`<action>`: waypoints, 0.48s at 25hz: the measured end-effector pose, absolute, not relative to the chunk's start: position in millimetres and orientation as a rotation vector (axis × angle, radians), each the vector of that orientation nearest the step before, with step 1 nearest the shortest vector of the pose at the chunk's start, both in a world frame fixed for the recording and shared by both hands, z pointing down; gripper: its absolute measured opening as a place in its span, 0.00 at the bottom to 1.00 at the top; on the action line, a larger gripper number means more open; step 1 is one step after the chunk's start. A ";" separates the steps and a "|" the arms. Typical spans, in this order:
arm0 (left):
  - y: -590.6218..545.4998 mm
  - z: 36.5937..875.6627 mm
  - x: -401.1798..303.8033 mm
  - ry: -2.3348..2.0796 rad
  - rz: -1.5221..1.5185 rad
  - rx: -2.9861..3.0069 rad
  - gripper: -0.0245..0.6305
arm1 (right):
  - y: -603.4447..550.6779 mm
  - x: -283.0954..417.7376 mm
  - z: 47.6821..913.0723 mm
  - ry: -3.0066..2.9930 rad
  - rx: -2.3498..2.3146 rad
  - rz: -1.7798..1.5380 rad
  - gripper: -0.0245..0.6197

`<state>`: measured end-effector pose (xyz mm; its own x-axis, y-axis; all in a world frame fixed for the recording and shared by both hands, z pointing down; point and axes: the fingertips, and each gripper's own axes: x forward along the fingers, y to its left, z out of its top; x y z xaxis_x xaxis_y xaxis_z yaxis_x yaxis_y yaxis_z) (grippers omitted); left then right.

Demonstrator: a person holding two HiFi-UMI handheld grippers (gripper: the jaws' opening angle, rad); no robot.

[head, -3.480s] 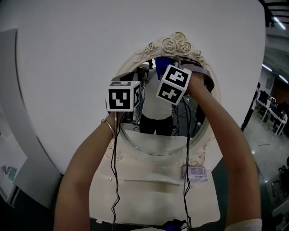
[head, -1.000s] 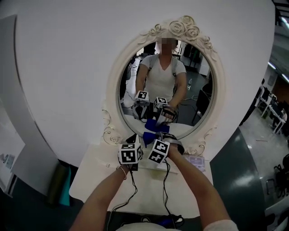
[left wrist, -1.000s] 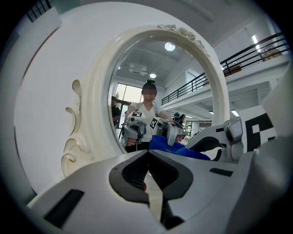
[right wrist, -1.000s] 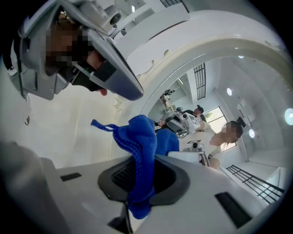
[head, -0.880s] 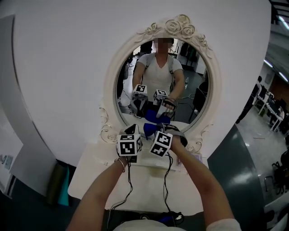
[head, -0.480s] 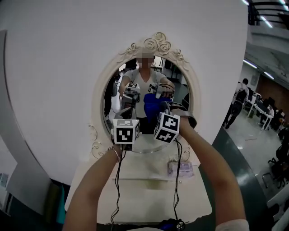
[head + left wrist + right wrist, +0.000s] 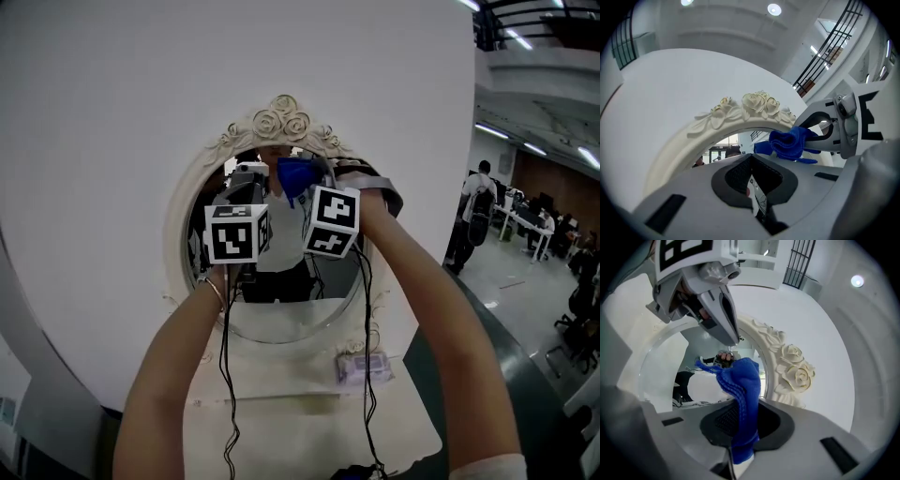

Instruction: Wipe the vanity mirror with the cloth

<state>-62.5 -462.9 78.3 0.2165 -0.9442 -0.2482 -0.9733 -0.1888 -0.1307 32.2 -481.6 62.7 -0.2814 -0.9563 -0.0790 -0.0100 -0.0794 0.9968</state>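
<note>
The oval vanity mirror [image 7: 281, 314] has a cream frame with roses [image 7: 281, 122] on top. My right gripper [image 7: 302, 183] is shut on a blue cloth [image 7: 294, 174] and holds it at the top of the glass, just under the roses. In the right gripper view the blue cloth [image 7: 743, 390] sticks up out of my right gripper [image 7: 740, 427] beside the rose frame [image 7: 794, 366]. My left gripper [image 7: 242, 187] is raised just to its left, shut and empty. The left gripper view shows my left gripper [image 7: 754, 192] below the blue cloth [image 7: 790, 143].
A white vanity table [image 7: 281, 417] stands under the mirror, with a small packet [image 7: 364, 367] at its right. Cables [image 7: 225, 375] hang from both grippers. A white wall [image 7: 103, 141] surrounds the mirror. People stand in the hall at the far right [image 7: 473, 211].
Both grippers have risen from the mirror's lower edge to its top, the right one carrying the blue cloth up the glass. The head view has shifted.
</note>
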 end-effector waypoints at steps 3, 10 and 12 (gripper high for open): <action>-463.9 73.0 -62.6 1.809 0.172 -2.235 0.05 | -492.5 38.1 57.8 -1.315 1.136 -1.497 0.14; -471.7 94.9 -48.0 1.809 0.114 -2.256 0.04 | -501.5 42.0 71.0 -1.285 1.135 -1.533 0.14; -474.3 100.7 -39.9 1.799 0.108 -2.273 0.04 | -501.8 44.0 74.3 -1.289 1.133 -1.524 0.14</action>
<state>-39.9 -474.3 100.7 0.2390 -0.9490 -0.2057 -0.9668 -0.2129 -0.1414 44.0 -501.8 74.3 -0.2575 -0.9582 -0.1245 0.0362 -0.1383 0.9897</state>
